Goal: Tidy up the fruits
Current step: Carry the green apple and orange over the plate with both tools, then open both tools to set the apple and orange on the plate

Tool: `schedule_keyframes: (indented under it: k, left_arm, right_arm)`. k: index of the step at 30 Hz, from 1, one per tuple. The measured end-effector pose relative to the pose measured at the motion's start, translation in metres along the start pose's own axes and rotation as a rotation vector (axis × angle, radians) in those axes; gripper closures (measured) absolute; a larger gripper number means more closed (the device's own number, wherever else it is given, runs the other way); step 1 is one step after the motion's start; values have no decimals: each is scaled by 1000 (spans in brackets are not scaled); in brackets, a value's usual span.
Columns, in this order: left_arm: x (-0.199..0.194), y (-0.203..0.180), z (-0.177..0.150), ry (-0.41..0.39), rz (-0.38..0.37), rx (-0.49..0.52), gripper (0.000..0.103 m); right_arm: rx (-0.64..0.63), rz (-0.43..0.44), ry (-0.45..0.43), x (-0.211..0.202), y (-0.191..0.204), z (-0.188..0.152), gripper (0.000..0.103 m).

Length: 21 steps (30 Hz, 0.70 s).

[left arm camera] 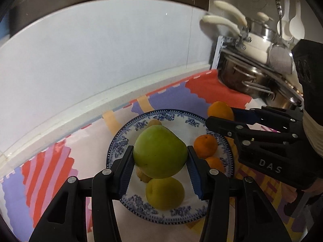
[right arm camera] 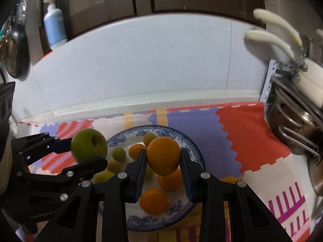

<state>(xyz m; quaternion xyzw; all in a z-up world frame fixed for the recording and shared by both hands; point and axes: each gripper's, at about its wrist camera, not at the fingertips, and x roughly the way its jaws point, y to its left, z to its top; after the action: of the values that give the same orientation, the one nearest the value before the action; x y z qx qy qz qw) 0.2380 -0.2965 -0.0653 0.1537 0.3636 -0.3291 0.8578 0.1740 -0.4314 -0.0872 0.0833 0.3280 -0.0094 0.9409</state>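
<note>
My left gripper (left arm camera: 159, 157) is shut on a green apple (left arm camera: 159, 151) and holds it above a blue-patterned white plate (left arm camera: 121, 141). The plate holds small oranges (left arm camera: 206, 146) and a yellow-green fruit (left arm camera: 164, 193). My right gripper (right arm camera: 163, 159) is shut on an orange (right arm camera: 163, 155) and holds it above the same plate (right arm camera: 193, 147), which shows more oranges (right arm camera: 154, 201) and small green fruits (right arm camera: 119, 154). In the right wrist view the left gripper (right arm camera: 88, 151) with the apple (right arm camera: 88, 148) is at the left. In the left wrist view the right gripper (left arm camera: 221, 117) with the orange (left arm camera: 220, 110) is at the right.
The plate lies on a colourful patterned mat (right arm camera: 242, 133) on a counter against a pale wall. Stacked steel pots (left arm camera: 246, 76) with cream handles stand at the right. A soap pump bottle (right arm camera: 54, 24) and a hanging strainer (right arm camera: 16, 56) are at the upper left.
</note>
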Motion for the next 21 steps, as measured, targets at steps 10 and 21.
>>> schedule_keyframes:
  k: [10,21]
  left_arm:
    - [32,-2,3,66,-16,3,53]
    - [40,-3,-1,93,-9,10,52]
  right_arm:
    - [19,27,85,56,-13,4,70]
    - [32,36,134,79,-13,-1,69]
